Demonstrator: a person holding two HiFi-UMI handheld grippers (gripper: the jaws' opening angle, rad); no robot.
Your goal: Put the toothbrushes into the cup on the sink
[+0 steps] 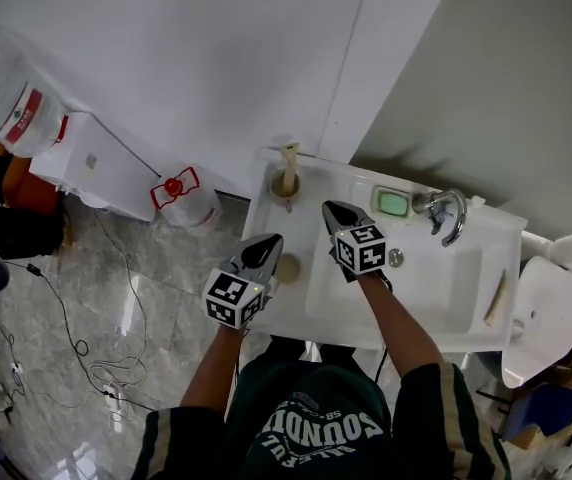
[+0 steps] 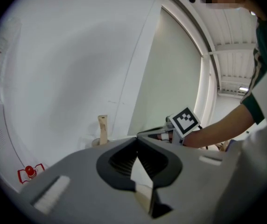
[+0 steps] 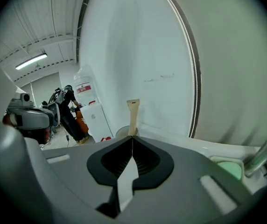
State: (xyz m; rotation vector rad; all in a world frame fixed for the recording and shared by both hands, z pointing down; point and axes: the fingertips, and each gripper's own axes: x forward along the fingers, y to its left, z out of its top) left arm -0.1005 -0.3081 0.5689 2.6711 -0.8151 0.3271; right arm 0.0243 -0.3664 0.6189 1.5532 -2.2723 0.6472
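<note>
Both grippers are empty. The left gripper (image 1: 262, 250) has its jaws pressed together with nothing between them, and the right gripper (image 1: 339, 214) is shut the same way, its tips meeting on bare air. Both hover over the near-left part of the sink (image 1: 466, 313).

The cup (image 1: 285, 186) stands on the sink's back corner, ahead of the right gripper and slightly to its left, and ahead of the left gripper too. One toothbrush (image 1: 289, 157) already stands upright in it, handle end up. From the right gripper's own camera, that toothbrush (image 3: 133, 115) rises just beyond the closed tips.

So one drop appears finished, and this looks like the pause between placing and fetching. A pale stick (image 1: 496, 299) lies on the sink's rim well off to the right of the right gripper. It may be another toothbrush, though it is too small to be sure. If it is, the next move calls for the right gripper to swing out to it, open, and take it by the handle.
</note>
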